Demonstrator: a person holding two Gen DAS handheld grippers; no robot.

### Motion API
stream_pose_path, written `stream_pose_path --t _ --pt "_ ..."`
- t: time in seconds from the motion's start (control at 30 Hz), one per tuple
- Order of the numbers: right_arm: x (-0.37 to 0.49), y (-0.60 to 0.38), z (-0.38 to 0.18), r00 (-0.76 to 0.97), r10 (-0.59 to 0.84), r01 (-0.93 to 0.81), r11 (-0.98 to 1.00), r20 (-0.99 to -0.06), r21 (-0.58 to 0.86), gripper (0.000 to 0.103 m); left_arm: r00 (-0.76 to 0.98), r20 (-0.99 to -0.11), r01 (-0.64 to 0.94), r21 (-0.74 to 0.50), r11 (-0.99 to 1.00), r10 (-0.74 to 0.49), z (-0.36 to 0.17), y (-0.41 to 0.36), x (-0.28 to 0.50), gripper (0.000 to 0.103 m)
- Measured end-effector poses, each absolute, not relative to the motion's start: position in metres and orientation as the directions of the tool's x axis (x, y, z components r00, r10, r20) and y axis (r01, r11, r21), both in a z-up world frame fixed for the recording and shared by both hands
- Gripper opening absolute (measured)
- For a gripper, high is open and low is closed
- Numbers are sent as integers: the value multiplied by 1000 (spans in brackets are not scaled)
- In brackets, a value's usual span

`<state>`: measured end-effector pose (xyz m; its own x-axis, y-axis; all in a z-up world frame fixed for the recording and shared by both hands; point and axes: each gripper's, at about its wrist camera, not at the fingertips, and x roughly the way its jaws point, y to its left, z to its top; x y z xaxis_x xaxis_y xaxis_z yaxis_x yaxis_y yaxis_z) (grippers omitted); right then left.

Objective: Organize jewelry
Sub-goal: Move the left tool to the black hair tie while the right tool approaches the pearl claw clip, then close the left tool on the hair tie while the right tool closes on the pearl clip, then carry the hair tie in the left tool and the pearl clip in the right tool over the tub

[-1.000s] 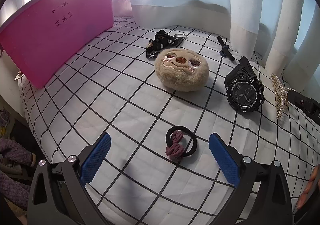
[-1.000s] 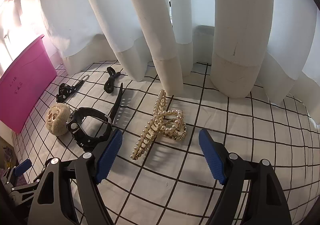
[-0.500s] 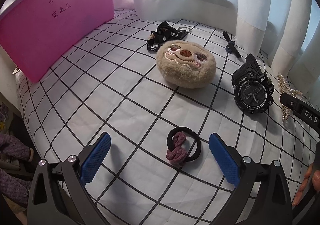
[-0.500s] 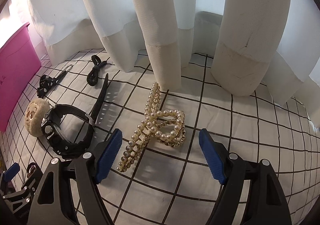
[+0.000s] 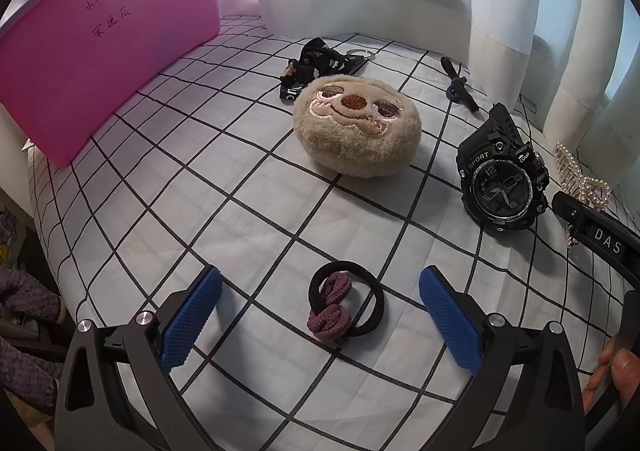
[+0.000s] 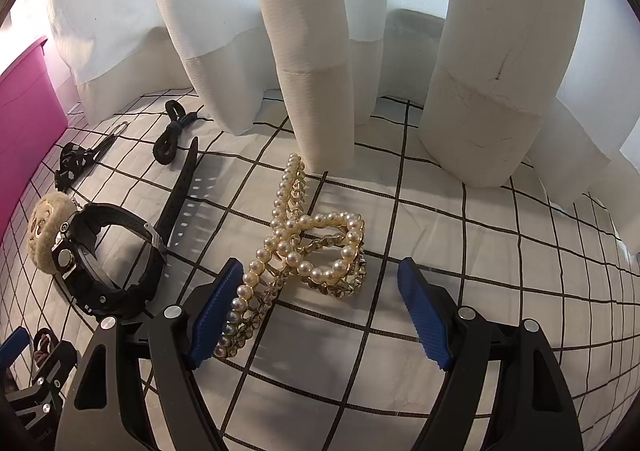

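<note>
My left gripper (image 5: 320,315) is open, its blue pads either side of a black hair tie with a maroon knot (image 5: 340,307) on the checked cloth. My right gripper (image 6: 320,315) is open around a gold pearl hair claw (image 6: 304,255), whose long end lies against the left pad. A black sport watch (image 5: 500,183) lies right of a plush sloth-face pouch (image 5: 356,127); the watch also shows in the right wrist view (image 6: 104,255). A pink bin (image 5: 92,59) stands at the far left.
A black lanyard with a key ring (image 5: 320,63) and a black knotted cord (image 5: 460,85) lie behind the pouch. White curtains (image 6: 320,51) hang down onto the cloth at the back. The right gripper's body (image 5: 600,239) shows at the left view's right edge.
Both grippers have moved forward and lower. The hair tie now sits between the left pads, and the pearl claw sits between the right pads. Both stay open.
</note>
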<state>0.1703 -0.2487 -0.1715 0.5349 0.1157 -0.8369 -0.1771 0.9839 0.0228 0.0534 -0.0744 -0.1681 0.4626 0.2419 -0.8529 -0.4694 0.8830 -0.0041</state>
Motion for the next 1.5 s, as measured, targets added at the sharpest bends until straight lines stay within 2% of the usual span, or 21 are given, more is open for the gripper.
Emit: stream_pose_path --t 0.33,0.43,0.5,0.57,0.67,0.7,0.73,0.8,1.07,1.5 --pt "176 -241 -176 548 125 -183 983 -827 27 74 484 -834 -487 -3 874 266 -167 -84 47 95" --pt "171 -243 -176 549 132 -186 982 -825 33 72 490 -834 -464 -3 886 254 -164 -87 48 86" --pt "165 -244 -173 556 130 -188 982 -821 29 60 499 -831 -446 -3 895 246 -162 -91 48 76" --pt "164 -244 -173 558 130 -188 982 -819 28 53 506 -827 -441 -5 897 244 -160 -94 47 69" --pt "163 -244 -172 558 135 -193 981 -819 30 52 512 -822 -446 -7 895 248 -158 -96 44 57" --pt "162 -245 -172 558 137 -193 981 -818 33 51 516 -820 -446 -9 895 249 -157 -97 43 47" --pt "161 -246 -171 560 138 -191 981 -817 35 48 520 -818 -446 -12 895 248 -156 -96 42 41" --pt "160 -250 -170 562 151 -187 981 -813 53 44 525 -814 -451 -20 892 247 -156 -95 41 18" --pt "153 -268 -165 565 197 -181 977 -801 112 44 550 -805 -470 -79 879 222 -154 -84 28 16" --pt "128 -298 -153 547 260 -180 965 -796 191 44 540 -818 -444 -75 893 199 -145 -94 23 16"
